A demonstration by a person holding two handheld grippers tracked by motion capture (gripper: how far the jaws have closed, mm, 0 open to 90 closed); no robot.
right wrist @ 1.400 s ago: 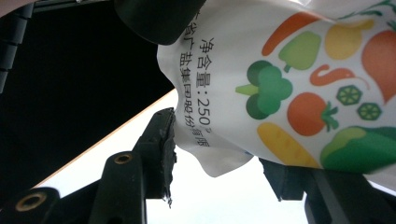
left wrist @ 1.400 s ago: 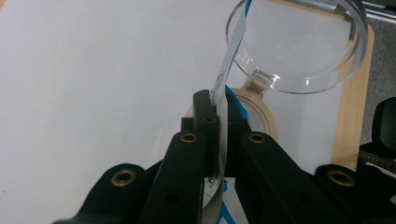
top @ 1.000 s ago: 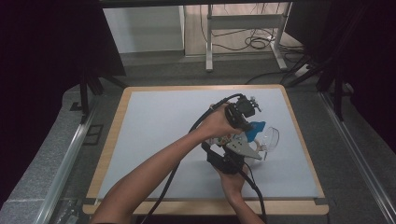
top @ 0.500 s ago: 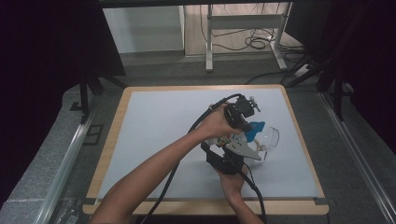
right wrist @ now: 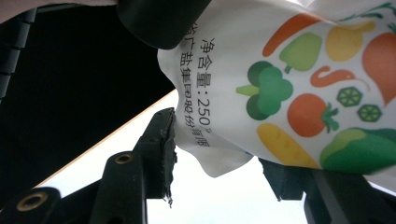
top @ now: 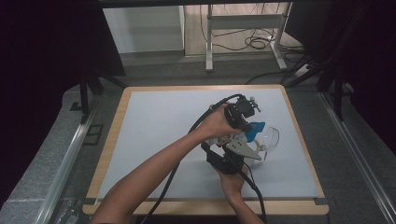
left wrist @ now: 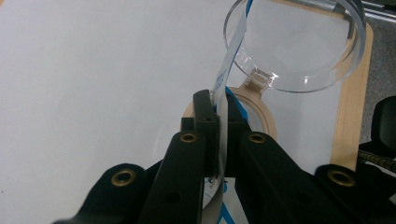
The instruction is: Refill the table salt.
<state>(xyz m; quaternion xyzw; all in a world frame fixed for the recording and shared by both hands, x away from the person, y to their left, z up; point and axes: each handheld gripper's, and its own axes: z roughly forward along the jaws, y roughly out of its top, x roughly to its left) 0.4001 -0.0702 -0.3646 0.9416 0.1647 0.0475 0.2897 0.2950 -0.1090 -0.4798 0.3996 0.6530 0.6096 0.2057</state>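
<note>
Near edge of the counter (top: 154, 112), high view: two forearms enter from the bottom. The right hand (top: 232, 179) sits closest, holding the right tongs (top: 243, 150) with the grey three-cornered plate on top, aimed toward the far right. Just beyond and above it, the left hand (top: 215, 125) grips the left tongs (top: 239, 114), which cross over the right ones.

Right gripper view: a white pouch (right wrist: 289, 88) printed with vegetables and black characters hangs between the two black jaws. The left jaw's pad touches the crumpled lower edge of the pouch; the right jaw is partly hidden behind it. The jaws stand about half apart and clasp the pouch.

Left gripper view: the left tongs are pinched fully together on a thin strip of the pouch's edge (left wrist: 223, 116), white with a blue line, which runs up from between the pads.

Beyond the pads, same view: a clear round lid (left wrist: 299, 46) stands tilted on its hinge (left wrist: 259, 79) above a tan ring-shaped rim (left wrist: 261, 112), the mouth of a jar lying just past the tongs.

High view: the pouch's blue part (top: 254, 129) sits between both tongs, right of counter centre, with the clear lid (top: 270, 137) just to its right.
</note>
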